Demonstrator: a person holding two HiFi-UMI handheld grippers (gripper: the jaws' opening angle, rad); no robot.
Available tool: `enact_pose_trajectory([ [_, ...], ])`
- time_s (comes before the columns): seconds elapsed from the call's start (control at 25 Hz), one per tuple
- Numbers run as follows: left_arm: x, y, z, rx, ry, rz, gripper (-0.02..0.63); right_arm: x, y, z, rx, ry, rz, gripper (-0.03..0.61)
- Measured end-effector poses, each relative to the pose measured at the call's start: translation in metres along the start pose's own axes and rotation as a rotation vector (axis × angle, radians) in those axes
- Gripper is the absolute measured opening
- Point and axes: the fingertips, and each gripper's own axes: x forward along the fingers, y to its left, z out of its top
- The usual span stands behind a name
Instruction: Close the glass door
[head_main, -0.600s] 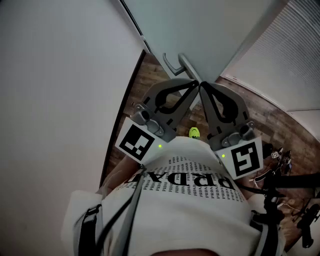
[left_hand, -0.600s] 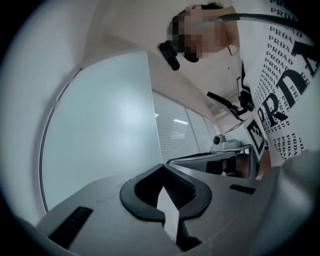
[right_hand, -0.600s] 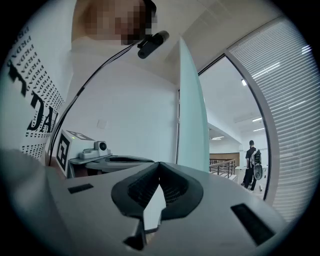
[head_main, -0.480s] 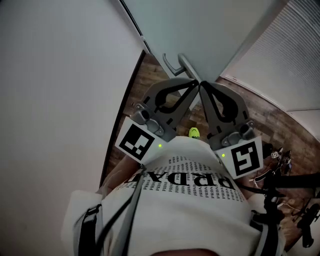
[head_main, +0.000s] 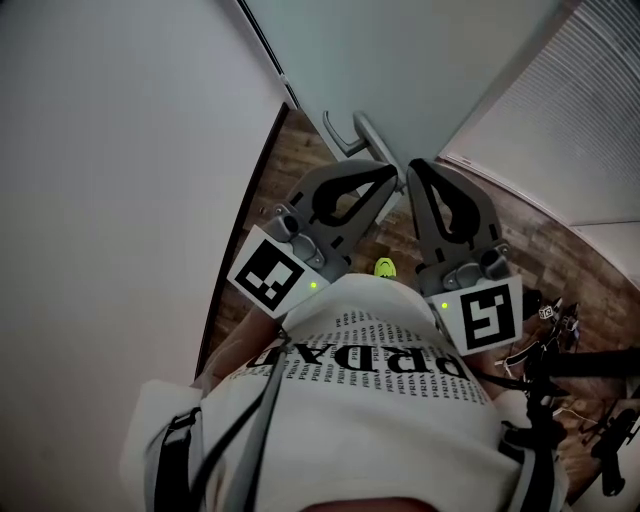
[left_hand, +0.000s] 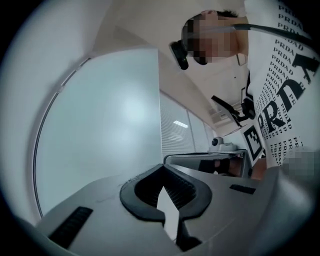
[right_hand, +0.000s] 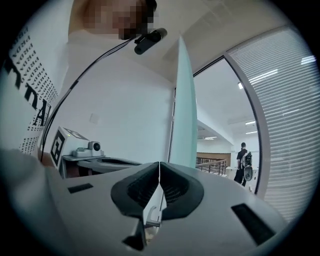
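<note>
Two clenched, empty tools, left gripper (head_main: 391, 172) and right gripper (head_main: 413, 166), sit mid-frame just below the handle (head_main: 352, 137). Their tips have parted slightly. The door (head_main: 400, 50), upper centre, has swung slightly but stands ajar, so closing is probably under way.

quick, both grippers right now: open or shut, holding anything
Grey two-jaw left gripper: shut, jaw tips together, nothing between them.
Grey two-jaw right gripper: shut, jaw tips together, nothing held.

White wall (head_main: 110, 200) left; wood-plank floor (head_main: 296, 160); slatted blinds (head_main: 575, 120) right; ceiling strip lights (right_hand: 262, 76).
</note>
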Motion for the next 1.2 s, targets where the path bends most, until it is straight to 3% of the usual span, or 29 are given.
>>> enact_pose_trajectory([
  [0.24,0.001,-0.003,-0.013,-0.030,0.032,-0.007,-0.002,-0.008,-0.027,-0.001,-0.080,0.020,-0.110,0.001],
  [0.32,0.002,-0.003,-0.014,-0.039,0.033,-0.010,-0.002,-0.009,-0.034,0.000,-0.086,0.020,-0.124,0.035],
  [0.44,0.001,-0.003,-0.014,-0.048,0.032,-0.011,-0.002,-0.004,-0.037,-0.002,-0.108,0.045,-0.110,0.077],
  [0.68,0.005,-0.002,-0.013,-0.038,0.038,0.011,-0.002,0.008,-0.034,0.000,-0.148,0.040,-0.053,0.075],
  [0.92,0.021,-0.002,-0.008,0.013,0.050,0.090,-0.002,0.009,-0.042,0.008,-0.090,0.012,0.038,0.067],
  [1.2,0.013,-0.005,-0.011,0.033,0.041,0.126,-0.002,0.007,-0.030,0.007,-0.101,0.021,0.057,0.066],
])
